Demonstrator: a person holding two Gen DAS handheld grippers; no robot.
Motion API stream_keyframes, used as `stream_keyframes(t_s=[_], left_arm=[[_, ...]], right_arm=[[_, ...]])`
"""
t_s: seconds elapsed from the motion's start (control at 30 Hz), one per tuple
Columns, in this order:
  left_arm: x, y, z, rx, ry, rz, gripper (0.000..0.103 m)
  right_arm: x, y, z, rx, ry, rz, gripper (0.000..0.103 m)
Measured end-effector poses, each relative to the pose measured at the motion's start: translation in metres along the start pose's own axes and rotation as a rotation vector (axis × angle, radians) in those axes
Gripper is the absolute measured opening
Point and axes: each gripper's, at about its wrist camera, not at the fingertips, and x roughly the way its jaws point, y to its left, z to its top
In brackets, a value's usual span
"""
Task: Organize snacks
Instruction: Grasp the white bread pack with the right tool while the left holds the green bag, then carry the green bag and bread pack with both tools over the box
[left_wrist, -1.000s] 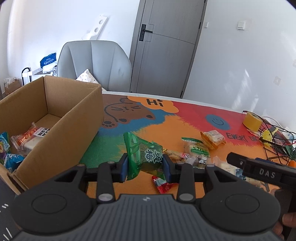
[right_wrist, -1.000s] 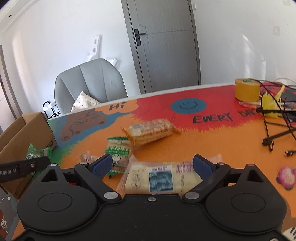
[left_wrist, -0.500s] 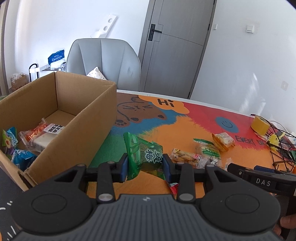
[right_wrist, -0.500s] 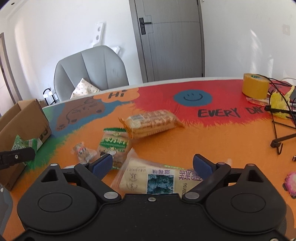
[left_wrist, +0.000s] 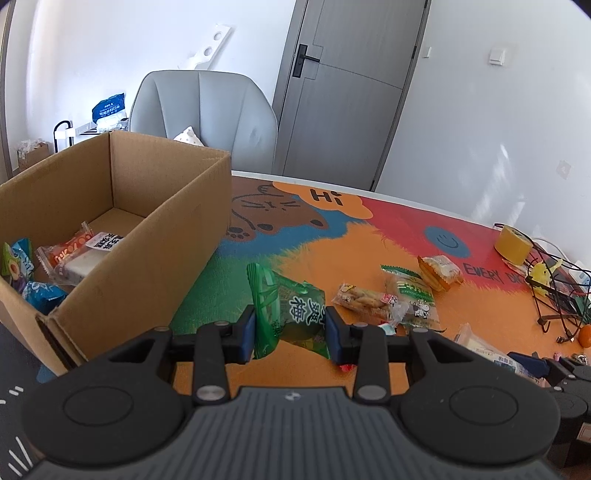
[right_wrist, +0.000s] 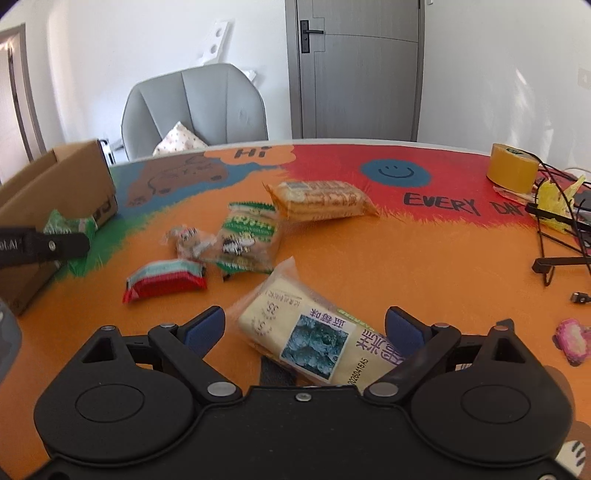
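My left gripper (left_wrist: 290, 332) is shut on a green snack bag (left_wrist: 291, 306) and holds it just above the mat, right of the open cardboard box (left_wrist: 159, 236). Several packets (left_wrist: 74, 254) lie inside the box. My right gripper (right_wrist: 304, 328) is open low over a pale cake packet (right_wrist: 280, 306), which lies slantwise between the jaws on the orange mat. The right pad is close to the packet's wrapper; the left pad stands apart from it. The right wrist view shows the left gripper's finger (right_wrist: 44, 243) at the left edge with the green bag (right_wrist: 70, 225).
On the mat lie a red-green packet (right_wrist: 166, 280), a small clear packet (right_wrist: 184, 238), a green-white packet (right_wrist: 247, 236) and an orange cracker packet (right_wrist: 321, 199). A yellow tape roll (right_wrist: 511, 168) and a wire rack with cables (right_wrist: 561, 236) stand at the right. A grey chair (right_wrist: 195, 103) is behind the table.
My right gripper has sunk and rolled over the pale packet, which now lies diagonally between its jaws. The left gripper has kept its grip on the green bag and hardly moved.
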Motion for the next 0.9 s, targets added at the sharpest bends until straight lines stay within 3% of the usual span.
stream_keyframes(t_s=[0.1, 0.27, 0.3, 0.47, 0.9], left_arm=[[-0.002, 0.000, -0.002, 0.000, 0.000, -0.008, 0.037], [-0.006, 0.001, -0.006, 0.002, 0.005, -0.022, 0.037], [-0.007, 0.001, -0.007, 0.002, 0.006, -0.024, 0.037], [-0.012, 0.004, -0.007, -0.001, 0.000, -0.038, 0.037], [-0.039, 0.016, 0.010, 0.029, -0.078, -0.058, 0.037]], right_arm=[[-0.001, -0.002, -0.003, 0.003, 0.011, -0.033, 0.081], [-0.009, -0.007, -0.004, 0.045, 0.012, -0.066, 0.043], [-0.010, -0.009, -0.004, 0.064, 0.014, -0.062, 0.040], [-0.017, -0.009, -0.005, 0.113, 0.011, -0.047, 0.033], [-0.040, 0.024, 0.011, 0.153, -0.050, -0.022, 0.031]])
